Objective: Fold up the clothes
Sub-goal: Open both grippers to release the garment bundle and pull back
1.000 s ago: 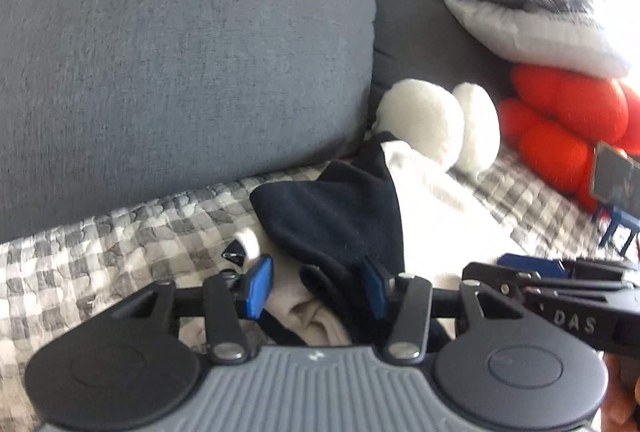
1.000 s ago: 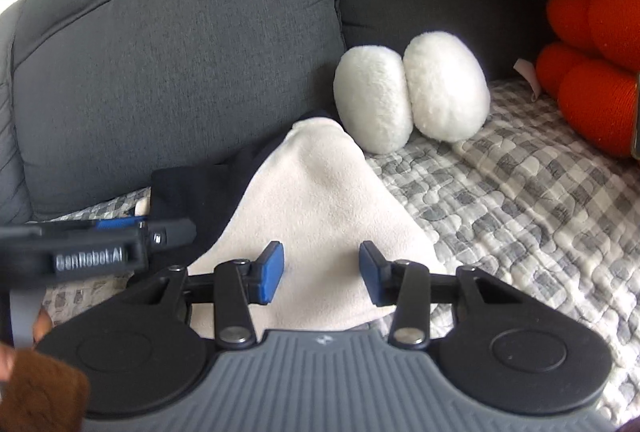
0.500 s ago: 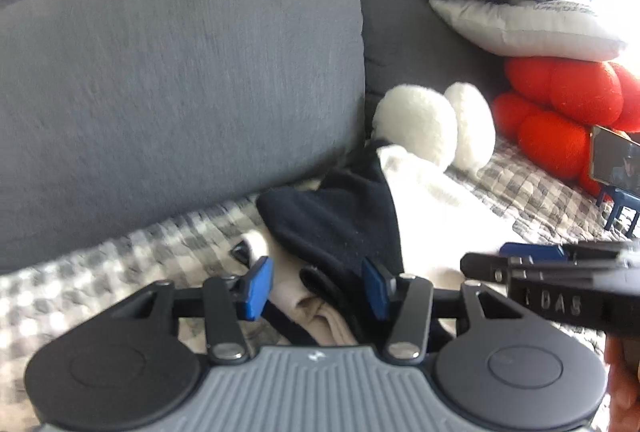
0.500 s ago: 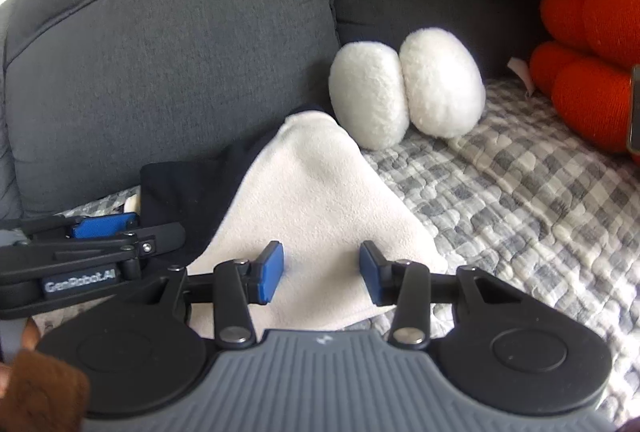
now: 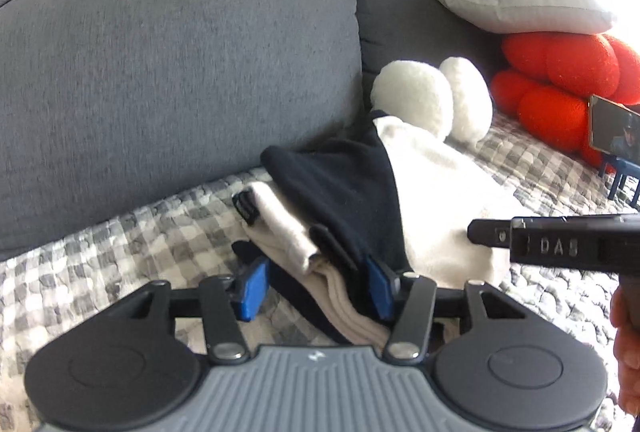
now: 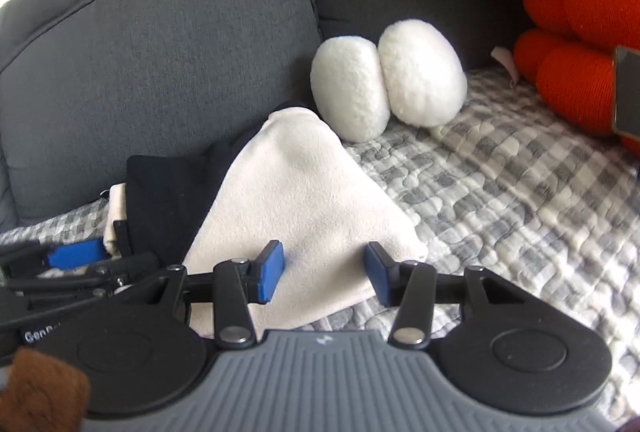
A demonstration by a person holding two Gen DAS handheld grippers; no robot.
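A folded garment lies on the checked quilt (image 6: 500, 183) against the sofa back: a cream half (image 6: 304, 191) on the right, a dark navy half (image 5: 344, 191) on the left, with cream layers (image 5: 280, 228) showing under the navy. My left gripper (image 5: 316, 288) stands open over the garment's near left edge, with folds of cloth between its blue pads. My right gripper (image 6: 324, 272) hovers over the near edge of the cream half. Its jaws are opening and the pads do not press the cloth. One blue left finger (image 6: 76, 254) shows at the left edge of the right wrist view.
The grey sofa back (image 5: 180, 71) rises right behind the garment. Two white plush cushions (image 6: 384, 79) sit just beyond it. Orange-red knotted cushions (image 5: 560, 79) and a pale pillow (image 5: 516, 3) fill the far right, with a phone on a blue stand (image 5: 612, 127).
The right gripper's pads have spread apart a little. The left wrist view has rolled slightly, and more of the cream layers under the navy cloth shows. The garment lies as before.
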